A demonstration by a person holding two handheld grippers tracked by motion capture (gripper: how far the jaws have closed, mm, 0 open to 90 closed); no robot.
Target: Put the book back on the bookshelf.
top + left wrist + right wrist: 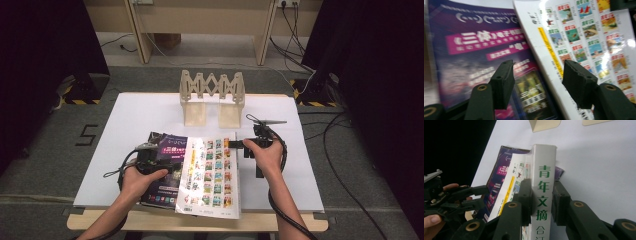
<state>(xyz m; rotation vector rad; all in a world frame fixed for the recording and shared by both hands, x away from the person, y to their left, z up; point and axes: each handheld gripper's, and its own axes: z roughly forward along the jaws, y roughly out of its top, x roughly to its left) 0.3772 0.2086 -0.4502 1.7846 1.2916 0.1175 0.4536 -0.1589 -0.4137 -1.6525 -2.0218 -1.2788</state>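
- A person sits at a table (pixel 300 150) with a white top and holds a gripper in each hand.
- The right gripper (pixel 541 202) has its two black jaws pressed on the spine of a thick white book (pixel 212 172). One jaw sits on each side of the spine.
- The spine is white with big green Chinese letters going down it. They read 青年文摘, and more letters start below them.
- That book is tilted up on its edge. Its cover faces up in the high view and shows rows of small colour pictures, like stamps, each with tiny writing too small to read. A yellow strip runs down the cover near the spine.
- Under it lies a purple magazine (pixel 162 165), flat on the table near the front edge. Its cover has pink bands with white Chinese writing. The big letters look like 三体, but the picture is blurred.
- The left gripper (pixel 537 83) is over the purple magazine, just beside the white book's edge. Its jaws stand wide apart and there is nothing between them.
- The left hand (pixel 140 180) rests by the magazine. The right hand (pixel 265 152) is at the right side of the white book.
- Farther back on the table stands a pale wooden book rack (pixel 212 97) with a zigzag back. It is well apart from the books.
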